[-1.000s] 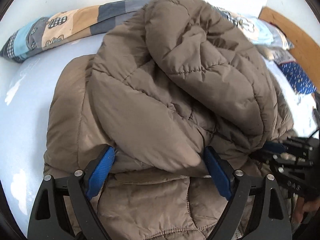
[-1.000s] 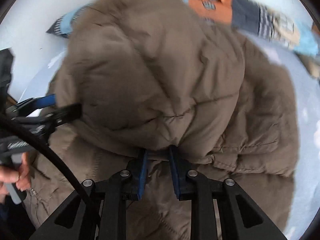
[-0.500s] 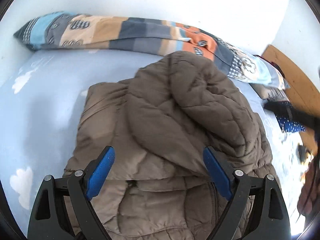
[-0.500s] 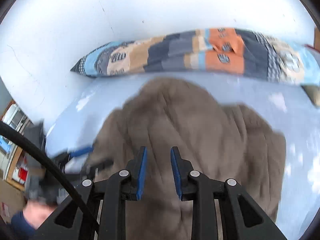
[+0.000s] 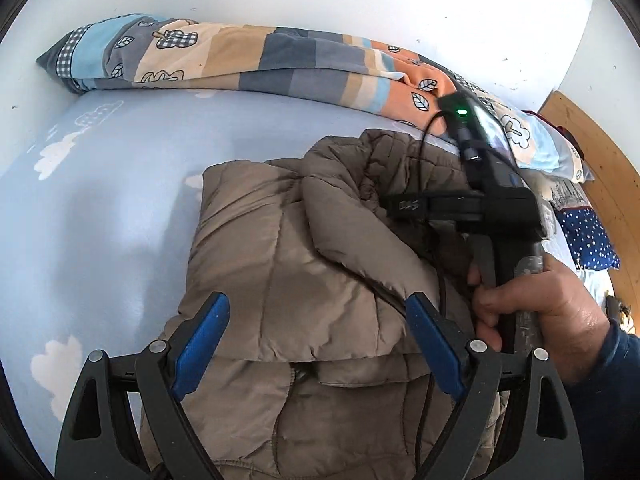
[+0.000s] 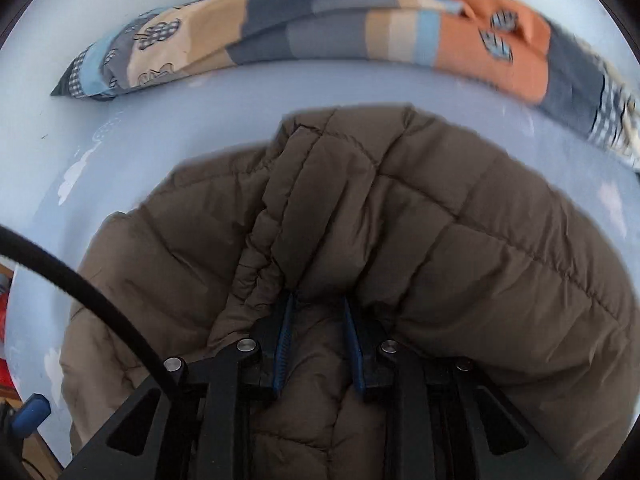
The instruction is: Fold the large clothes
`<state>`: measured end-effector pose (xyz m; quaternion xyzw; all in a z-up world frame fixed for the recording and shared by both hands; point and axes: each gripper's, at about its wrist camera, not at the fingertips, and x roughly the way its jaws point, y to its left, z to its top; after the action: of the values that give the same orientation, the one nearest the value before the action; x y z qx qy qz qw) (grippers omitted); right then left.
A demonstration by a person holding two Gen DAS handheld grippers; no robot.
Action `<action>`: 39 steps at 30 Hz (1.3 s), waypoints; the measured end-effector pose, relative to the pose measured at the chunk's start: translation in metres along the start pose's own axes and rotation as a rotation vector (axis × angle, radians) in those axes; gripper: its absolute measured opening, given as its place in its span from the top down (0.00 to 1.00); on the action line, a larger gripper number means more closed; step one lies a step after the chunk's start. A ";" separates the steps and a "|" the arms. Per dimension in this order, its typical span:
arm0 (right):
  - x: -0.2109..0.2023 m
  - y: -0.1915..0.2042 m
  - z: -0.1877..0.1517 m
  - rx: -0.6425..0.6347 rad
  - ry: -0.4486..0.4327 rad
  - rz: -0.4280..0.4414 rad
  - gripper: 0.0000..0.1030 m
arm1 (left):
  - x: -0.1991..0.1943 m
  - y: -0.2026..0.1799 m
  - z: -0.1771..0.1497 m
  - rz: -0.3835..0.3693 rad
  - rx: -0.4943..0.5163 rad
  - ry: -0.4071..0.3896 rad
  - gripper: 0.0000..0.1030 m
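Brown quilted jacket (image 5: 304, 272) lying folded mid-bed on cloud-print sheet (image 5: 100, 208), near patchwork pillow (image 5: 240, 60) at the wall edge. Left gripper (image 5: 316, 340) spread, nothing held. Right gripper (image 6: 319, 344) pinching jacket padding. No legible writing seen.

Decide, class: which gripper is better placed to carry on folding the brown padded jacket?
Probably right. The right gripper sits buried in the brown padded jacket, fabric bunched between its near-closed fingers. The left gripper hangs wide open above it, gripping nothing.
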<state>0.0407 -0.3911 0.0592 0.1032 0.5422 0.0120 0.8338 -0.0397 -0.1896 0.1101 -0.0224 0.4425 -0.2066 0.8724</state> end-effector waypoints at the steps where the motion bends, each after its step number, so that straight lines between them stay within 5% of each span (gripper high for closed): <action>1: -0.004 -0.003 0.001 0.017 -0.002 0.018 0.74 | 0.000 0.001 0.000 -0.004 -0.006 0.000 0.13; 6: -0.081 -0.005 -0.009 -0.022 -0.122 0.089 0.74 | -0.006 -0.003 -0.001 -0.012 0.005 -0.020 0.13; 12: -0.152 -0.032 -0.063 -0.055 -0.198 0.023 0.72 | -0.006 -0.013 -0.004 -0.053 0.016 -0.047 0.13; 22: -0.093 -0.068 -0.117 0.012 -0.090 0.009 0.72 | 0.042 -0.047 -0.016 0.000 0.110 0.019 0.13; 29: -0.073 -0.073 -0.126 0.014 -0.096 -0.007 0.72 | 0.061 -0.048 -0.019 0.058 0.148 0.071 0.12; 34: -0.113 -0.073 -0.126 0.065 -0.103 0.052 0.72 | 0.024 -0.047 -0.014 0.003 0.109 0.014 0.12; 39: -0.201 -0.067 -0.189 0.039 -0.203 0.096 0.52 | -0.043 -0.048 -0.022 -0.021 0.158 -0.118 0.12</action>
<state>-0.2194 -0.4526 0.1541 0.1459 0.4495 0.0307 0.8808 -0.0964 -0.2141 0.1403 0.0297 0.3723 -0.2482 0.8938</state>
